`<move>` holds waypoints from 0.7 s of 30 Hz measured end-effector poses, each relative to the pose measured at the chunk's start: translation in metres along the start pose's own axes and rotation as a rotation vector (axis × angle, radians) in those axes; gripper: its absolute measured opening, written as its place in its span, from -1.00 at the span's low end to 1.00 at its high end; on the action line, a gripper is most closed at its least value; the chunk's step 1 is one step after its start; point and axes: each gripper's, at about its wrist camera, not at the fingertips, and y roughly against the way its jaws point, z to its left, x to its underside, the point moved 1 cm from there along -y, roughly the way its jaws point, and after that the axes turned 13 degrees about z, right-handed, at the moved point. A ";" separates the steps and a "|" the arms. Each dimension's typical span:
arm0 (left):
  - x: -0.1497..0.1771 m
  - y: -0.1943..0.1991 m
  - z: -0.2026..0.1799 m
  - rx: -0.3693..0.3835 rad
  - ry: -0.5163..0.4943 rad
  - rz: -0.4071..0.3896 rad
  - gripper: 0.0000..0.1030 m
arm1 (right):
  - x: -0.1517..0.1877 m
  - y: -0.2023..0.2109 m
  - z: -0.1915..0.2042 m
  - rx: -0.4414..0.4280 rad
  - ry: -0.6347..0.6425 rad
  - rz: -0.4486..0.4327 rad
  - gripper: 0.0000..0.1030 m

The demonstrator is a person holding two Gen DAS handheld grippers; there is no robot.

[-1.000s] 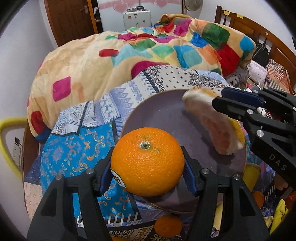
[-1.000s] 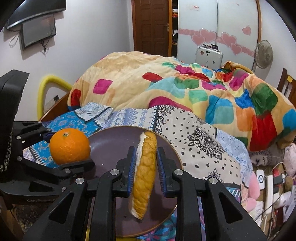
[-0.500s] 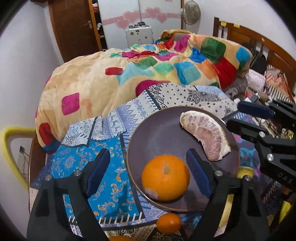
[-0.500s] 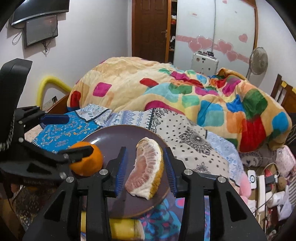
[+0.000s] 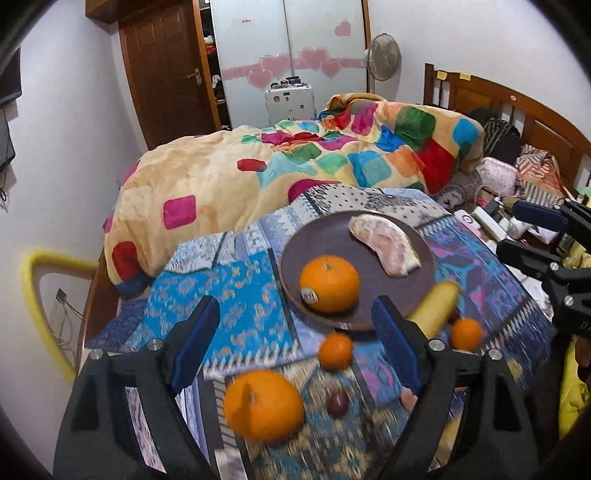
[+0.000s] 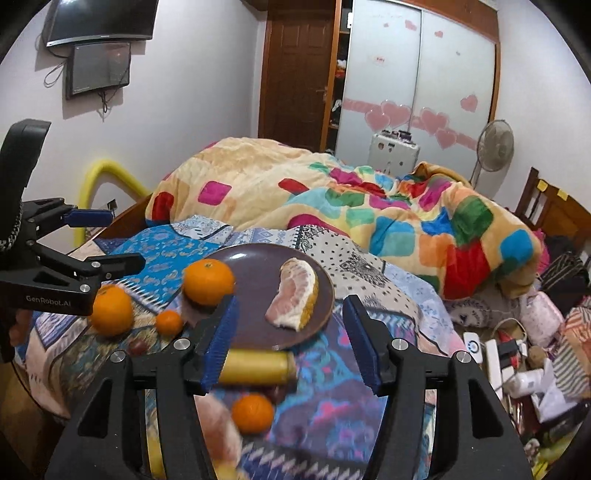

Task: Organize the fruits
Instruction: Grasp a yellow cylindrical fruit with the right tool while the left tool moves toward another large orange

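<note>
A lived-in bedroom at home — a bed (image 5: 535, 122) under a patchwork quilt (image 6: 332, 206), heart-stickered wardrobe doors (image 6: 421, 74) far off, a standing fan (image 6: 493, 144) at right, a wall television (image 6: 99, 16) — clutter near right.

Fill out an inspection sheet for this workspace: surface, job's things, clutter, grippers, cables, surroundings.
Surface: patterned cloth spread over a bed.
Job's things: orange and pomelo segment on the brown plate; large orange, two small oranges, banana and a dark small fruit lie off the plate.
Clutter: chargers and bags beside the bed.
Grippers: left gripper open, empty; right gripper opening, nothing gripped.
Cables: wires below the wall screen.
Surroundings: colourful quilt, wardrobe, fan.
</note>
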 end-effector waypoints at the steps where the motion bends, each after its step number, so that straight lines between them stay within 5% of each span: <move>1: 0.005 0.002 -0.002 0.008 0.001 0.003 0.64 | 0.006 0.007 0.001 -0.003 -0.005 -0.004 0.17; 13: 0.083 -0.015 -0.030 0.066 -0.018 0.091 0.64 | 0.086 0.026 0.013 0.017 -0.078 0.028 0.31; 21: 0.101 -0.035 -0.054 0.045 -0.073 0.108 0.64 | 0.127 0.007 0.025 0.028 -0.093 0.088 0.31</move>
